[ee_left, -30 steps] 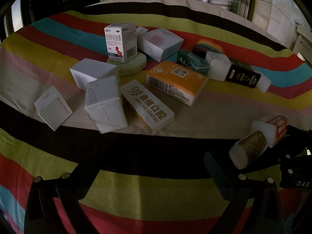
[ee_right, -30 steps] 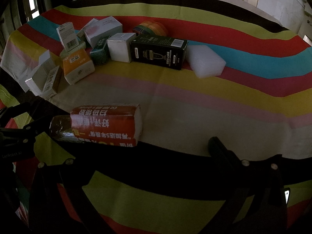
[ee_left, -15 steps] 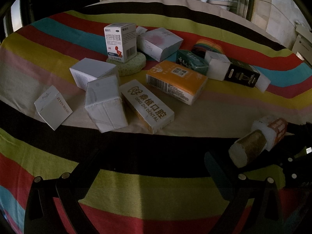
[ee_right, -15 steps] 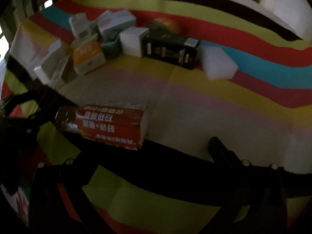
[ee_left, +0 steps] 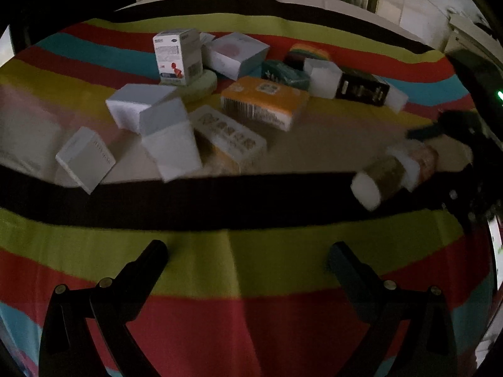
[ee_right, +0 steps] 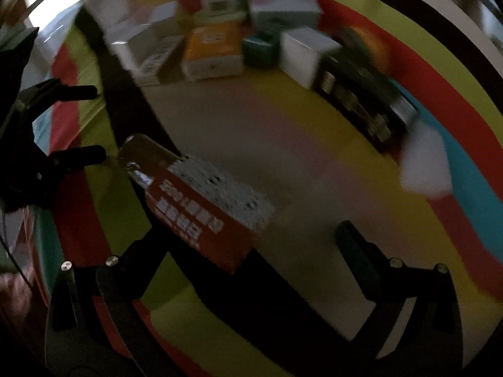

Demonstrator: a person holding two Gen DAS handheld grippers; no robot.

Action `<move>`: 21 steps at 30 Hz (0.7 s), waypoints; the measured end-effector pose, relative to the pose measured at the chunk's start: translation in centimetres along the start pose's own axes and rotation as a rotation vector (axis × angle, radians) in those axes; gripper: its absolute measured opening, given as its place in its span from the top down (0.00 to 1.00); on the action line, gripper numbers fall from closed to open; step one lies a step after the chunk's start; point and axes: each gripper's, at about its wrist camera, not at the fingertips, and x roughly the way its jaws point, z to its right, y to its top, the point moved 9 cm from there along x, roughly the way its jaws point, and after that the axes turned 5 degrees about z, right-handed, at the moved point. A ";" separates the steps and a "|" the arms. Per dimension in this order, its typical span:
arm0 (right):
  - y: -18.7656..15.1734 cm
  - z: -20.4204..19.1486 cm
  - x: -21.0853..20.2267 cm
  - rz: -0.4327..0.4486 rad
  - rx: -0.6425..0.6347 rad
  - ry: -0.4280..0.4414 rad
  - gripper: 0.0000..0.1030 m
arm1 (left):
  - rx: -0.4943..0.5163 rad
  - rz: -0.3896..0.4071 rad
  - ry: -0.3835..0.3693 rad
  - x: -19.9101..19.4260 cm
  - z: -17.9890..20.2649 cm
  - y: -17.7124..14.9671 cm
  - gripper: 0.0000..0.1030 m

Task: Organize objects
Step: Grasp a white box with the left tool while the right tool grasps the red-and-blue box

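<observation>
Both grippers spread, empty: left gripper [ee_left: 248, 251] hangs back while right gripper [ee_right: 251, 235] straddles the red box [ee_right: 201, 207], lying apart at five o'clock from the box cluster [ee_left: 220, 100], probably for regrouping.

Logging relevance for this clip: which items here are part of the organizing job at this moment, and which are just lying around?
In play:
- red rectangular carton with white end, lying apart from the pile
- right tool, open, at that carton
- left tool, open

Lying about:
- orange-and-white flat box
- black rectangular box
- striped tablecloth
</observation>
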 end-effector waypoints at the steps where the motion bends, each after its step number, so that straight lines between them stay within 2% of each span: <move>1: 0.4 -0.1 0.2 0.008 -0.030 0.017 0.00 | 0.000 -0.003 0.000 -0.1 0.0 -0.2 0.00; 6: 1.1 -0.4 0.5 0.038 -0.093 0.053 0.02 | -0.012 -0.016 0.010 -0.4 0.2 -0.6 0.00; 8: 0.9 -0.6 -0.1 0.073 -0.099 0.060 0.17 | -0.022 -0.009 0.017 -0.3 0.4 -0.4 0.00; 11: 0.1 -0.9 -1.1 0.116 -0.102 0.054 0.30 | -0.016 0.012 0.012 0.0 0.6 0.0 0.00; 12: -0.1 -1.0 -1.3 0.122 -0.105 0.052 0.35 | 0.013 0.004 -0.008 0.2 1.3 0.2 0.00; 13: -0.2 -0.9 -1.5 0.124 -0.098 0.047 0.54 | 0.033 -0.004 -0.022 0.3 1.7 0.3 0.00; 14: 0.3 -0.5 -1.9 0.120 -0.073 0.028 0.77 | 0.073 -0.016 -0.047 0.4 2.5 0.4 0.00; 15: 0.2 0.0 -2.0 0.111 -0.050 0.006 0.86 | 0.108 -0.016 -0.057 0.4 3.3 0.5 0.00; 16: -0.1 0.6 -2.3 0.098 -0.023 -0.017 0.88 | 0.131 -0.013 -0.060 0.3 3.8 0.6 0.00; 19: -1.3 0.9 -3.3 0.091 0.081 -0.006 0.88 | 0.217 -0.006 -0.087 0.6 5.9 1.3 0.00; 21: -2.0 0.4 -4.0 0.098 0.084 -0.002 0.84 | 0.254 -0.011 -0.112 1.4 7.1 2.0 0.00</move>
